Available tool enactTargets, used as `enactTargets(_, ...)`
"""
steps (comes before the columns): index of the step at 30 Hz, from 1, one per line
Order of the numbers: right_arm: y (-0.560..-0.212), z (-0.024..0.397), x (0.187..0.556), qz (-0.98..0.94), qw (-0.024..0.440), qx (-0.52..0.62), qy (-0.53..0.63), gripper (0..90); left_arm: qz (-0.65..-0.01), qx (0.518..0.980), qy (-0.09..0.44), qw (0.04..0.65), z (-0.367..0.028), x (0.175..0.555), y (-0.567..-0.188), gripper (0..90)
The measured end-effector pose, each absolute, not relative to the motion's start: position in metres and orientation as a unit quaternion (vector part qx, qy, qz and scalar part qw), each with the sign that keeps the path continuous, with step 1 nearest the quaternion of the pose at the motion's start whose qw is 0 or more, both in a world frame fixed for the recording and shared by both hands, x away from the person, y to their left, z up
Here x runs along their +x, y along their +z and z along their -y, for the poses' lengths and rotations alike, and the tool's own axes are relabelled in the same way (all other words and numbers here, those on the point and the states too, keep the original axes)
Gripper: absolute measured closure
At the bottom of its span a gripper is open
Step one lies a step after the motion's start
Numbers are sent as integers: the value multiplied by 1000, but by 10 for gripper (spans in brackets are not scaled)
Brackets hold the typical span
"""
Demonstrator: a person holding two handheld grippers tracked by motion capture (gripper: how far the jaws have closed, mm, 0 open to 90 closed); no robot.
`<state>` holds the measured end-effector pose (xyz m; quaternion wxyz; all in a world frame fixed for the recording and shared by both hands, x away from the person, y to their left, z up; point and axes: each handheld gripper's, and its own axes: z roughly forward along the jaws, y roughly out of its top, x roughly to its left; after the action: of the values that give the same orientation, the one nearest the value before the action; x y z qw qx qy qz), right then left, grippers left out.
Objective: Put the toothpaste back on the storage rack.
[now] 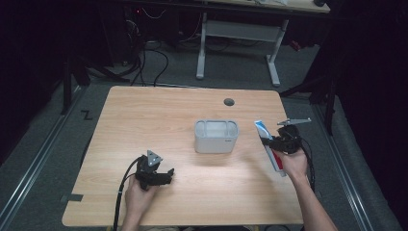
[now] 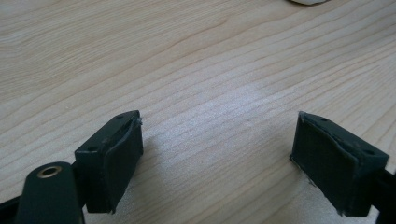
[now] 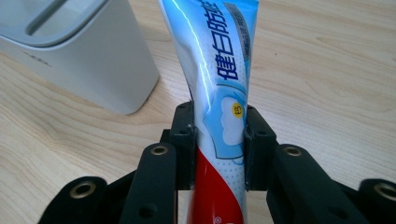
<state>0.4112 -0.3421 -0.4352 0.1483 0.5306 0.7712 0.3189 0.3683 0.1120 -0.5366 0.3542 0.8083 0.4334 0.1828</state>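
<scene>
A pale wooden table stands on a grey floor in a dim room, with a second desk behind it. At the table's right side, the right gripper has its jaws pressed onto a toothpaste tube, pinching it around the middle where the blue and white print meets the red. The tube runs lengthwise away from the hand, and in the high view it lies along the table's right edge. Just left of it, near but apart, stands a light grey box with an open slotted top. Well apart at the front left, the left gripper rests low over bare wood, its jaws spread wide with nothing between them.
</scene>
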Motion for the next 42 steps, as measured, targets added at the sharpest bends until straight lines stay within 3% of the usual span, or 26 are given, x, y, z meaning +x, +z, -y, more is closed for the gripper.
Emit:
enactTargets(12,-413,329,409,-786,166,499,327,704,-433,808,183,354,-112,369,-537,169)
enactTargets(42,-383,291,420,-795,158,443,383,703,-433,808,183,355,-112,369,-537,170)
